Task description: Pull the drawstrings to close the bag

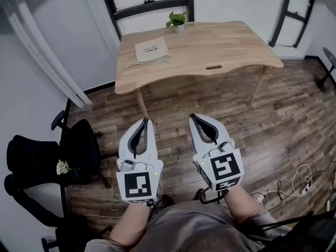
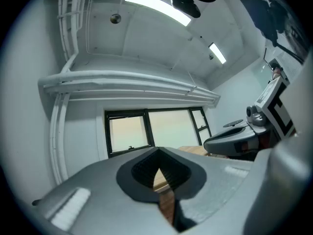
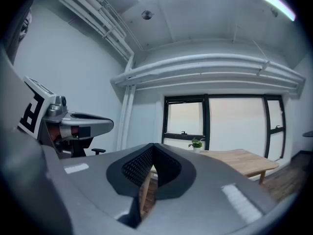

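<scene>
A cream drawstring bag (image 1: 151,51) lies flat on the left part of a wooden table (image 1: 210,49) across the room, its strings trailing along its near edge. My left gripper (image 1: 146,120) and right gripper (image 1: 193,116) are held side by side in front of me, well short of the table, both pointing level toward it. Both are shut with nothing between the jaws. In the left gripper view the left gripper's tips (image 2: 157,150) meet. In the right gripper view the right gripper's tips (image 3: 153,146) meet too, and the table (image 3: 239,159) shows beyond them.
A small potted plant (image 1: 177,20) stands at the table's far edge. A black office chair (image 1: 52,156) sits at the left, by white pipes (image 1: 42,51) along the wall. Cables (image 1: 294,182) lie on the wood floor at the right. Windows (image 3: 220,121) line the far wall.
</scene>
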